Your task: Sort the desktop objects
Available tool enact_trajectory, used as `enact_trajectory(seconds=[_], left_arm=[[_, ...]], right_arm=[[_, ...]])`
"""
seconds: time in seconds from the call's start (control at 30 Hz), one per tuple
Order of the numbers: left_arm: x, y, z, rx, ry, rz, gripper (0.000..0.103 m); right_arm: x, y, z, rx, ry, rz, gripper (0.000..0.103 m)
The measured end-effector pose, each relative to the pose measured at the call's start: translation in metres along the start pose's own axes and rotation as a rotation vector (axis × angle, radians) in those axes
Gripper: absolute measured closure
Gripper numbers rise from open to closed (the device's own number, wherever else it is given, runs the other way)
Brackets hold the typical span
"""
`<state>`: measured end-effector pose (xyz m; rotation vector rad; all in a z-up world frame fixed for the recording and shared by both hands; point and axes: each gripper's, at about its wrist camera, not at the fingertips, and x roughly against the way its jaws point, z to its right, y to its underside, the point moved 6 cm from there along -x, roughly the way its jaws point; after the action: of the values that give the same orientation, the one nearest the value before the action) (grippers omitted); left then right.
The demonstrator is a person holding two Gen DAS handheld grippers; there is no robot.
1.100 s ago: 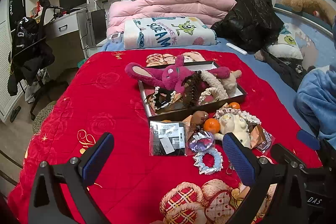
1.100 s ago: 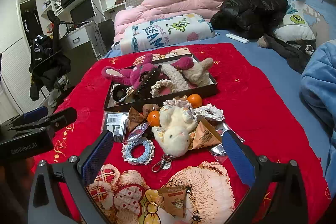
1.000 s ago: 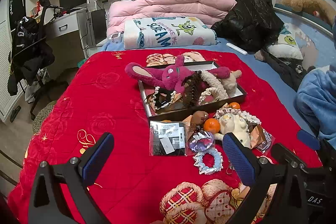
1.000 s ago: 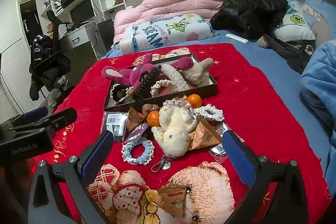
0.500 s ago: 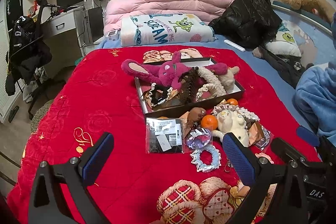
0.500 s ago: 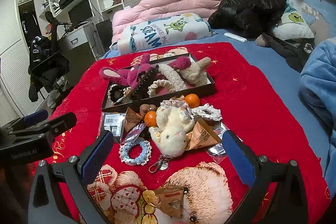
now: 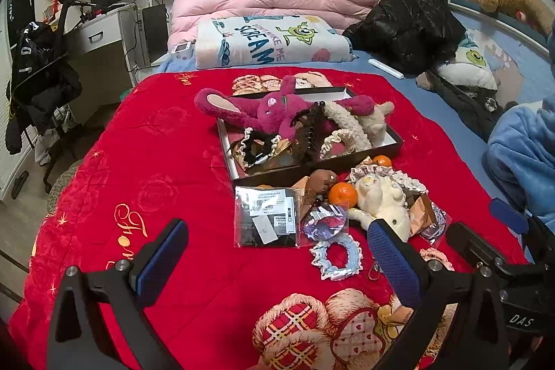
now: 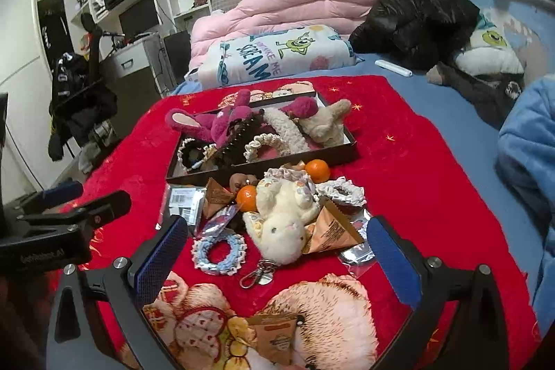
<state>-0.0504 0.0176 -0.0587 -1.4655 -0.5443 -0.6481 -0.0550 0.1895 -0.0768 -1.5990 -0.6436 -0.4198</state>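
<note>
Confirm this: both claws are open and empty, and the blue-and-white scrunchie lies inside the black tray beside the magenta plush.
Not quite. The blue-and-white scrunchie lies on the red blanket outside the black tray, as the right wrist view shows. The left claw and right claw are open and empty.

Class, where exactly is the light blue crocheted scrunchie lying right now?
The light blue crocheted scrunchie lies on the red blanket, left of the cream plush rabbit and nearer the camera than the dark tray.
</note>
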Motion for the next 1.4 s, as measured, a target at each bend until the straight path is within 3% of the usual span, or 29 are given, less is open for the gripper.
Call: enact_trajectory(seconds=[0.3,0.53,0.7,0.97,1.4], left_arm=[[-0.007,-0.003,0.0,0.019,0.01,0.021,0.0],[-0.027,0.0,0.007,0.008,0.006,-0.015,0.0],[-0.048,0.009,0.013,-0.012,-0.013,-0.059,0.0],[-0.075,0.029,0.013,0.041,0.007,-0.138,0.0],[-0.107,0.054,0.022,-0.002,-0.024,-0.221,0.0]], right_arm=[[-0.005,-0.002,0.021,-0.044,0.032,-0.003,0.0],[-0.017,-0.002,0.043,-0.093,0.056,-0.036,0.0],[-0.034,0.0,0.064,-0.224,-0.011,-0.061,0.0],[-0.052,0.005,0.079,-0.289,-0.048,-0.085,0.001],[-0.079,0.026,0.063,-0.149,0.003,-0.175,0.009]])
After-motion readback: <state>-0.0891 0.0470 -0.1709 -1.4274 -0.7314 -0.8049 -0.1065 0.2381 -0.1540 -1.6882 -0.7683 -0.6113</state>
